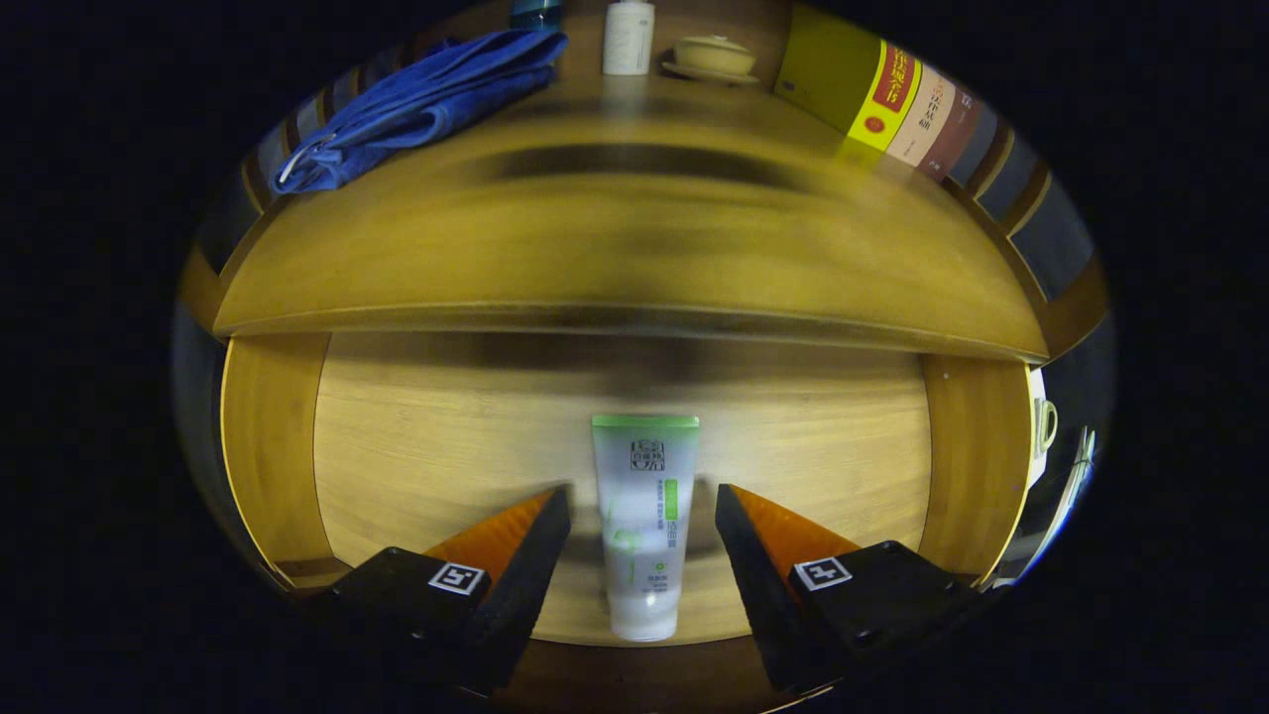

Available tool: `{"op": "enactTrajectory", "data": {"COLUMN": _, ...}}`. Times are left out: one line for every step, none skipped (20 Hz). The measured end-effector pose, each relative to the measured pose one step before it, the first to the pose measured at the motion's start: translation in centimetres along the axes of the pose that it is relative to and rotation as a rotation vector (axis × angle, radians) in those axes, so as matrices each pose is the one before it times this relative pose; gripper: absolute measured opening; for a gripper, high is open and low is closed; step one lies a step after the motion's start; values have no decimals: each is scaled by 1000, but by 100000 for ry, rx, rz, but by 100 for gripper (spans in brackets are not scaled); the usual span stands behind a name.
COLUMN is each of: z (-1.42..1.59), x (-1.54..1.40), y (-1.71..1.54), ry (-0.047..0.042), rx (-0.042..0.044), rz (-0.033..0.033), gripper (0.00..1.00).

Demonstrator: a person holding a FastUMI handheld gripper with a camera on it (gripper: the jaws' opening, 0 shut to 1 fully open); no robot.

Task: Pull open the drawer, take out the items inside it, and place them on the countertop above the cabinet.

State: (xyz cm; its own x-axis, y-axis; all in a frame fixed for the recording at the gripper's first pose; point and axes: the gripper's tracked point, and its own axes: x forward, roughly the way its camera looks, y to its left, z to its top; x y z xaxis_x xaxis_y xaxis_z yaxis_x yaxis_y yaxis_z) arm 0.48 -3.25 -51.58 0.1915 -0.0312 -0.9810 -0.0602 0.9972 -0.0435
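The drawer (268, 436) stands pulled out, its pale wooden floor in sight below the cabinet's countertop (634, 248). A white tube with a green band (642, 526) lies lengthwise on the drawer floor, its cap end nearest me. My gripper (642, 501) is open and hangs over the drawer, one finger on each side of the tube's middle with a small gap on both sides. Neither finger touches the tube.
On the countertop lie a blue cloth (426, 104) at the back left, a white bottle (629, 38), a lidded ceramic bowl on a saucer (714, 57), and several leaning books (882, 99) at the back right. Drawer walls (977, 466) flank the tube.
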Motion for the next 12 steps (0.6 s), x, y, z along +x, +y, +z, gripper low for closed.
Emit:
{"op": "enactTrajectory", "data": {"z": -131, "x": 331, "y": 133, "ry": 1186, "rx": 270, "rz": 954, "gripper": 96}}
{"op": "enactTrajectory", "data": {"z": -101, "x": 151, "y": 114, "ry": 1216, "rx": 509, "rz": 913, "gripper": 95}}
{"op": "enactTrajectory", "data": {"z": -109, "x": 122, "y": 6, "ry": 1416, "rx": 535, "rz": 500, "gripper": 91}}
{"op": "enactTrajectory", "data": {"z": -172, "x": 74, "y": -227, "ry": 1726, "rx": 346, "rz": -543, "gripper": 86}}
{"op": "enactTrajectory", "data": {"z": -86, "x": 15, "y": -434, "ry": 1515, "rx": 233, "rz": -1151, "gripper": 83}}
{"op": "enactTrajectory", "data": {"z": 332, "x": -329, "y": -111, "ry": 248, "rx": 957, "rz": 352, "gripper": 74}}
{"op": "enactTrajectory", "data": {"z": 303, "x": -350, "y": -14, "ry": -61, "rx": 182, "rz": 490, "gripper": 69}}
{"op": "enactTrajectory", "data": {"z": 600, "x": -565, "y": -110, "ry": -664, "rx": 340, "rz": 263, "gripper": 63}}
{"op": "enactTrajectory", "data": {"z": 657, "x": -518, "y": -146, "ry": -882, "rx": 135, "rz": 82, "gripper": 61}}
{"op": "enactTrajectory", "data": {"z": 767, "x": -642, "y": -235, "ry": -903, "rx": 41, "rz": -223, "gripper": 59}}
{"op": "enactTrajectory", "data": {"z": 905, "x": -724, "y": -277, "ry": -998, "rx": 501, "rz": -241, "gripper": 57}}
{"op": "enactTrajectory", "data": {"z": 876, "x": -797, "y": -257, "ry": -637, "rx": 493, "rz": -186, "gripper": 54}}
